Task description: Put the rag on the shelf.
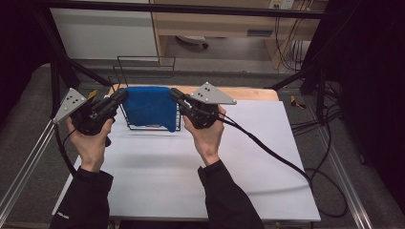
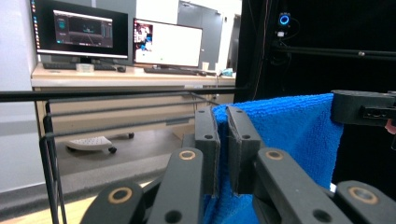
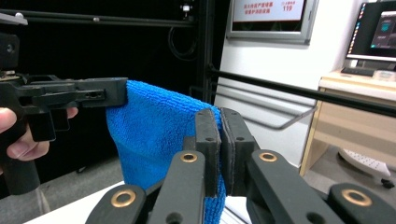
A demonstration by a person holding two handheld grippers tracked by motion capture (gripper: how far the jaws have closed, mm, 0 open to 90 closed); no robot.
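A blue towel (image 1: 149, 107) hangs stretched between my two grippers, above a black wire rack (image 1: 143, 71) at the far side of the table. My left gripper (image 1: 122, 95) is shut on the towel's left top corner; in the left gripper view its pads pinch the blue towel (image 2: 289, 130) at the left gripper (image 2: 223, 116). My right gripper (image 1: 175, 93) is shut on the right top corner, and the right gripper view has the blue towel (image 3: 154, 126) clamped at the right gripper (image 3: 220, 116). The towel's lower edge drapes down in front of the rack.
A white sheet (image 1: 191, 167) covers the wooden table (image 1: 248, 93). A black cable (image 1: 272, 152) trails from the right gripper across the sheet to the right. Black frame bars (image 1: 191, 8) run overhead, and a desk with monitors (image 2: 84, 32) stands beyond.
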